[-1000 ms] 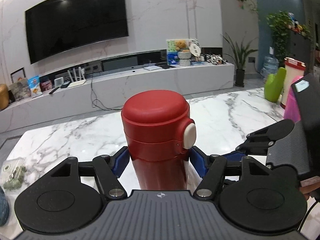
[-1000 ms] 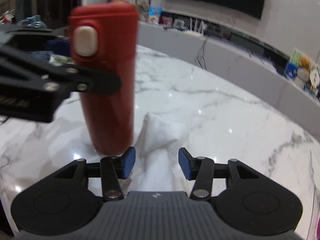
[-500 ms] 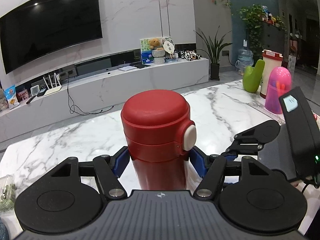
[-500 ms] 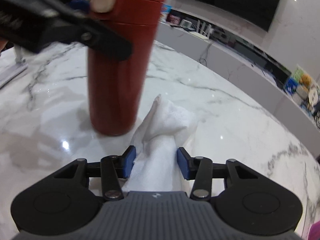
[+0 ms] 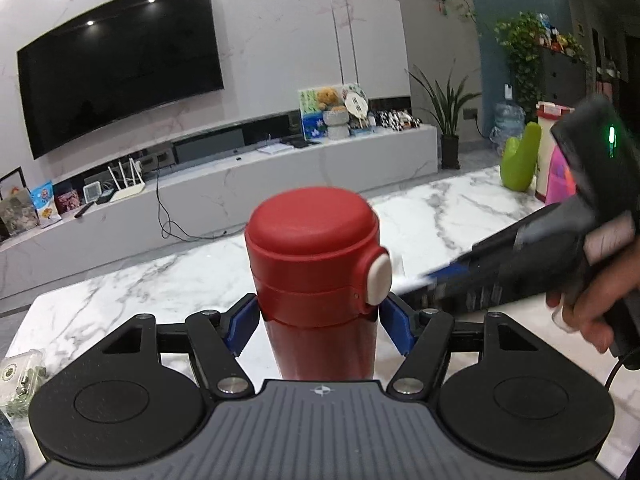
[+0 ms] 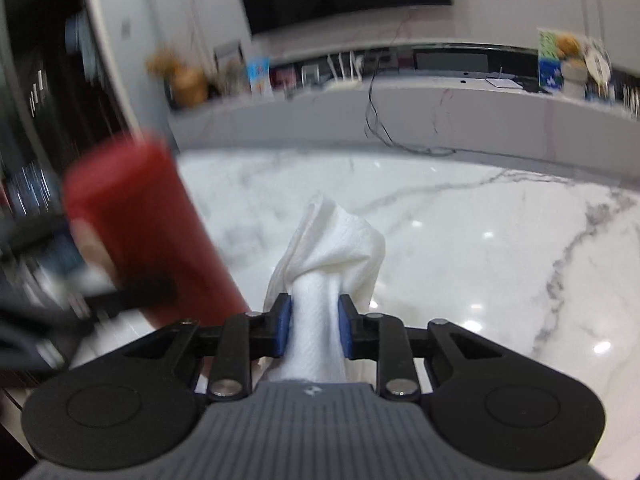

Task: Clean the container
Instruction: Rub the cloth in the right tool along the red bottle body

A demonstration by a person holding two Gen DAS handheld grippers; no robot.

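A red flask (image 5: 316,280) with a white button on its lid is held upright between the blue pads of my left gripper (image 5: 318,326), which is shut on its body just below the lid. In the right wrist view the flask (image 6: 140,224) is blurred and leans at the left. My right gripper (image 6: 314,330) is shut on a bunched white cloth (image 6: 332,256) and holds it above the marble table (image 6: 480,248), right of the flask. In the left wrist view the right gripper (image 5: 432,280) shows blurred, with the cloth tip close to the flask's button.
A green bottle-shaped thing (image 5: 518,160), a white jug with a red lid (image 5: 550,140) and a pink container (image 5: 562,176) stand at the table's far right. A clear packet (image 5: 20,376) lies at the left edge. A TV bench (image 5: 240,184) runs behind.
My right gripper closed on the white cloth and lifted it off the table up toward the flask's lid. The left gripper kept hold of the flask and turned a little.
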